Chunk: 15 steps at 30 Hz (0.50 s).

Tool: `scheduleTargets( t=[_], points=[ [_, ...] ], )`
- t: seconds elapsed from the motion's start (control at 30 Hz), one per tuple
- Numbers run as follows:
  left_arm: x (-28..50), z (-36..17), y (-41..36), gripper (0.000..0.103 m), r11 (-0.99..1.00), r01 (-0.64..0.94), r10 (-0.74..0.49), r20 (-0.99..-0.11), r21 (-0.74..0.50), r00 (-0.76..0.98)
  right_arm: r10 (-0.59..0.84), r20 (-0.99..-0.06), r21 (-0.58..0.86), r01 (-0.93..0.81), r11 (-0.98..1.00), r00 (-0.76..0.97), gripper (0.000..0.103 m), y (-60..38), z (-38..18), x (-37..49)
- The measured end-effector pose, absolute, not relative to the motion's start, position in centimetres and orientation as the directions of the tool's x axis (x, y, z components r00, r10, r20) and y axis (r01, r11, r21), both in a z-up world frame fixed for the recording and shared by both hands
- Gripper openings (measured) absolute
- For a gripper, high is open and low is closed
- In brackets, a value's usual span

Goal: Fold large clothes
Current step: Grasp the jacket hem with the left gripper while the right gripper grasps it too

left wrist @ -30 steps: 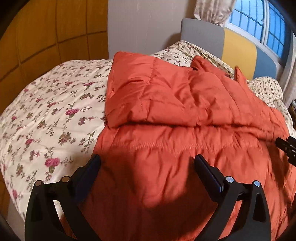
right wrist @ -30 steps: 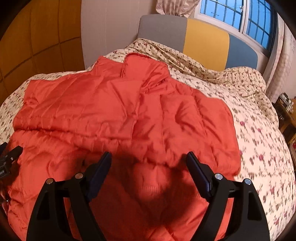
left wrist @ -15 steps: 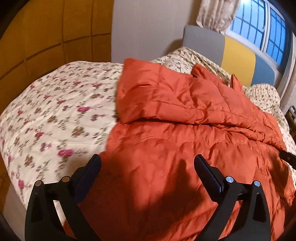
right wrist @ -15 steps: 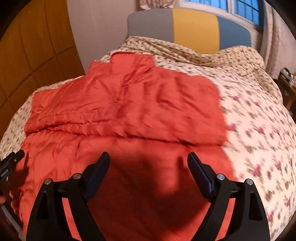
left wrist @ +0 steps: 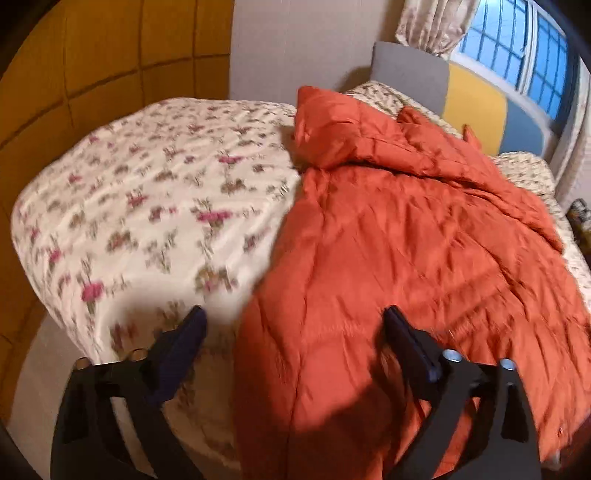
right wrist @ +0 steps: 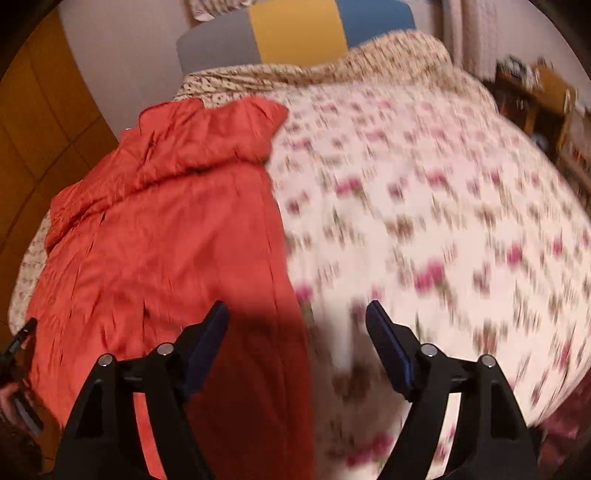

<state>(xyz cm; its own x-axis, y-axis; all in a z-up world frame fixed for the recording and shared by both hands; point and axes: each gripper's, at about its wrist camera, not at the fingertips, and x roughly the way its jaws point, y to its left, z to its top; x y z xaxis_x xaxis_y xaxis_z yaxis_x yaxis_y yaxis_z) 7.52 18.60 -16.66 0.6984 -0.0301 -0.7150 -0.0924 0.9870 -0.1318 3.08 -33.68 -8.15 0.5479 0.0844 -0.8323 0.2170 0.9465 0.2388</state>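
Orange padded jacket [left wrist: 424, 251] spread on the bed, both grippers above its near corners.

The jacket lies flat on the floral bedspread [left wrist: 147, 206], its upper part folded down over the body, collar end toward the grey, yellow and blue headboard [right wrist: 295, 33]. The left gripper [left wrist: 295, 332] hangs over the jacket's near left edge, fingers [left wrist: 184, 339] apart but closing, gripping nothing. The right gripper [right wrist: 297, 325] hangs over the jacket's near right edge, half over bare bedspread, fingers [right wrist: 388, 343] likewise apart and closing, clasping nothing; this view is blurred.
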Motion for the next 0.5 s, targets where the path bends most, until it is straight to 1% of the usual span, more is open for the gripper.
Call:
scheduleTargets(
  t=[0.13, 0.23, 0.4, 0.43, 0.5],
  points=[
    [6.4, -16.9, 18.1, 0.079, 0.986, -0.055, -0.076, -0.713, -0.160, 0.697, 0.157, -0.823, 0.313, 0.206, 0.927, 0.547, 0.071, -33.9, -9.1, 0.5],
    [5.7, -17.3, 17.6, 0.078, 0.982, -0.015, -0.125, -0.708, -0.188, 0.695, 0.206, -0.810, 0.357, 0.182, 0.916, 0.549, 0.068, -33.4, -9.5, -0.1],
    [5.1, -17.7, 15.4, 0.078, 0.992, 0.046, -0.117, -0.722, -0.117, 0.681, 0.212, -0.804, 0.348, 0.151, 0.925, 0.556, 0.061, -31.7, -9.9, 0.1],
    [5.2, -17.7, 15.1, 0.075, 0.993, 0.047, -0.110, -0.726, -0.108, 0.679, 0.216, -0.801, 0.352, 0.147, 0.924, 0.558, 0.057, -31.6, -10.0, 0.2],
    [5.0, -17.7, 14.8, 0.066, 0.993, 0.040, -0.108, -0.727, -0.111, 0.678, 0.219, -0.794, 0.347, 0.126, 0.929, 0.567, 0.044, -30.9, -10.1, 0.0]
  ],
)
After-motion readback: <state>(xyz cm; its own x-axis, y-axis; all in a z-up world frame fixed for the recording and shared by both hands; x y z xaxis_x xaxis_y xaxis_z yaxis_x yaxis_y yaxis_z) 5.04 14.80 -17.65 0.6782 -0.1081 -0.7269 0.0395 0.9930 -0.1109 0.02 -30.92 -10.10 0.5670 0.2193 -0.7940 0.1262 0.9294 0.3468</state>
